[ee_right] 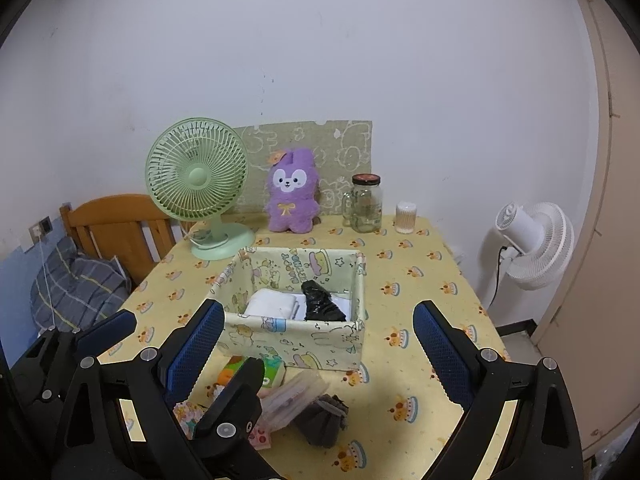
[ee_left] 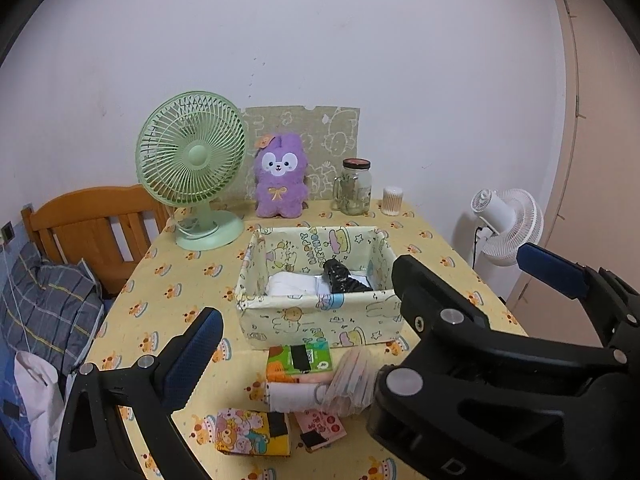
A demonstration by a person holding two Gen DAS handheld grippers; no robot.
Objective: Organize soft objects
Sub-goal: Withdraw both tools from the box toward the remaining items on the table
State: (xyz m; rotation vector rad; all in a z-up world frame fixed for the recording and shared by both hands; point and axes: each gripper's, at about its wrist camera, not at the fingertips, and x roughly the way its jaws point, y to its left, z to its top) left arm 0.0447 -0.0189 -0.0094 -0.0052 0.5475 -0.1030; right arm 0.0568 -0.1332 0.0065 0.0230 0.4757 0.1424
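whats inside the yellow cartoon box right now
Inside the box: a folded white cloth on the left and a crumpled black bag on the right. The near wall hides the floor, so anything beneath them cannot be seen.

Open-topped cartoon-printed fabric box (ee_left: 320,312) on the yellow patterned tablecloth (ee_left: 188,280), holding folded white cloth (ee_left: 292,283) and crumpled black plastic bag (ee_left: 344,278). Just in front, green tissue packet (ee_left: 300,360) and clear-wrapped mask bundle (ee_left: 352,380).
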